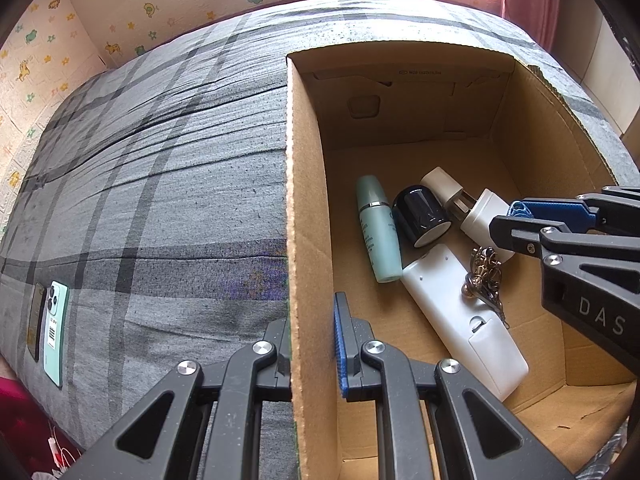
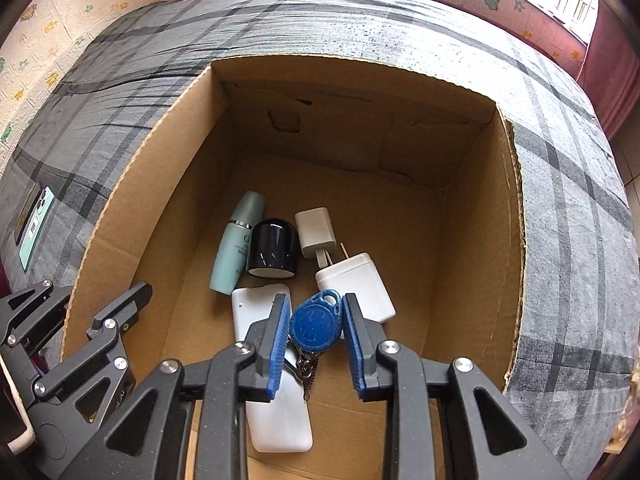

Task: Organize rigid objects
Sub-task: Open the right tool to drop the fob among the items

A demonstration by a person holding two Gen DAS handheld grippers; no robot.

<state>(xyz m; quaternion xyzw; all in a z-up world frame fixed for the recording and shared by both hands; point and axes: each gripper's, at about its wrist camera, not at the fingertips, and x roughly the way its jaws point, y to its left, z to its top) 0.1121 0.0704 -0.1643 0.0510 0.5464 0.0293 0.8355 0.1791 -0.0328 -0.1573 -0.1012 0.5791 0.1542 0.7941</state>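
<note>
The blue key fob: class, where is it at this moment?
In the right wrist view, the blue key fob sits between the right gripper pads, over the white remote inside the cardboard box.

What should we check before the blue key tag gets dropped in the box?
1. Right gripper shut on the blue key tag: ok.
2. Tag over the open cardboard box, not the bed: ok.
3. Left gripper clamped on the box wall, steadying it: ok.
4. Key ring hanging free over the white remote: ok.
5. Whether the keys already touch the remote: cannot tell.
</note>
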